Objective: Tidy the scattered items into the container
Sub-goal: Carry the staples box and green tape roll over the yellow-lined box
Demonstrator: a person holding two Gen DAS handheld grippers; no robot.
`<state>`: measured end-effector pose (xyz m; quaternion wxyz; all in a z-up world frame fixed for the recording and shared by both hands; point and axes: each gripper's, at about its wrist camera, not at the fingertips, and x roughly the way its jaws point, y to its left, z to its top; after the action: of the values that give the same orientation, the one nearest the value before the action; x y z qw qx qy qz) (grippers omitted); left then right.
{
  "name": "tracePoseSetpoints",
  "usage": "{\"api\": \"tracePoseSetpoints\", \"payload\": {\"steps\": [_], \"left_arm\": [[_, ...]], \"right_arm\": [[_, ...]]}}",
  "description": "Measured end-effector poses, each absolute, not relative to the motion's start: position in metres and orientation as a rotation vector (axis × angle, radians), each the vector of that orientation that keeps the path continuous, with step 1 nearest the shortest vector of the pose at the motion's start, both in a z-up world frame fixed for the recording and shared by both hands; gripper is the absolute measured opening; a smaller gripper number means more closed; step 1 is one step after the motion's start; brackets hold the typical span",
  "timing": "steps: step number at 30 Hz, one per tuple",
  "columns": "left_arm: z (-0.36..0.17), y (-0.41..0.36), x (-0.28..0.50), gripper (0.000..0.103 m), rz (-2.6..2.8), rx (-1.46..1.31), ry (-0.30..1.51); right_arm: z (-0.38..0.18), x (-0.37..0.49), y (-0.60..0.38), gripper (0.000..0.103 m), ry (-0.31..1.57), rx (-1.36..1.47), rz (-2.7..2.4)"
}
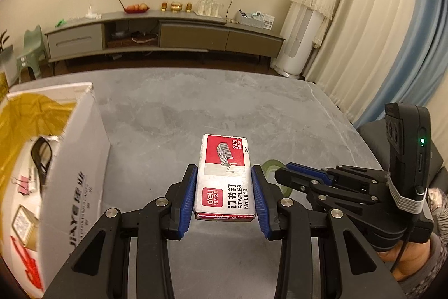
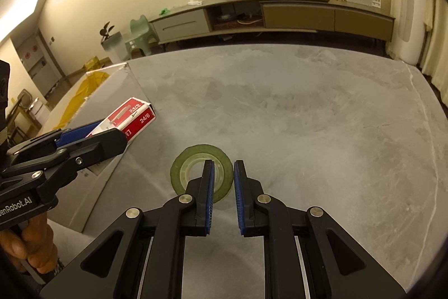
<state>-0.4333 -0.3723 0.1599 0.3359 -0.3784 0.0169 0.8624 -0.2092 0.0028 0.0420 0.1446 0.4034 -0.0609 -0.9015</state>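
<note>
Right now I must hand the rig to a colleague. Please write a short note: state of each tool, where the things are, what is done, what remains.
Left tool: shut on the staples box, held above the table, beside the white container.
Right tool: open, empty, its fingers around the near rim of the green tape roll, which lies flat on the table.
Done: glasses, a pink binder clip and a small box already lie in the container.
Left: drop the staples box in, then grip the tape roll and put it in too.
</note>
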Motion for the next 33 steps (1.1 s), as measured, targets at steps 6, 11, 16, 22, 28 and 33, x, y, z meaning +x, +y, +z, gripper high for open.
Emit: {"api": "tracePoseSetpoints", "payload": {"steps": [6,11,16,22,28,33], "left_arm": [[0.176,-0.377,-0.419,0.039,2.279,-0.930,0.080],[0.191,-0.384,-0.408,0.039,2.294,-0.885,0.092],[0.208,-0.398,-0.397,0.039,2.313,-0.835,0.088],[0.229,-0.423,-0.385,0.039,2.342,-0.774,0.068],[0.245,-0.448,-0.378,0.039,2.368,-0.724,0.044],[0.257,-0.468,-0.376,0.039,2.390,-0.690,0.011]], "right_arm": [[0.057,-0.193,0.000,0.014,-0.193,1.115,-2.610],[0.077,-0.177,-0.008,0.014,-0.193,1.059,-2.620],[0.097,-0.161,-0.021,0.014,-0.175,1.004,-2.630],[0.111,-0.143,-0.038,0.014,-0.146,0.964,-2.638],[0.127,-0.128,-0.061,0.014,-0.099,0.906,-2.645],[0.136,-0.118,-0.079,0.014,-0.098,0.877,-2.634]]}}
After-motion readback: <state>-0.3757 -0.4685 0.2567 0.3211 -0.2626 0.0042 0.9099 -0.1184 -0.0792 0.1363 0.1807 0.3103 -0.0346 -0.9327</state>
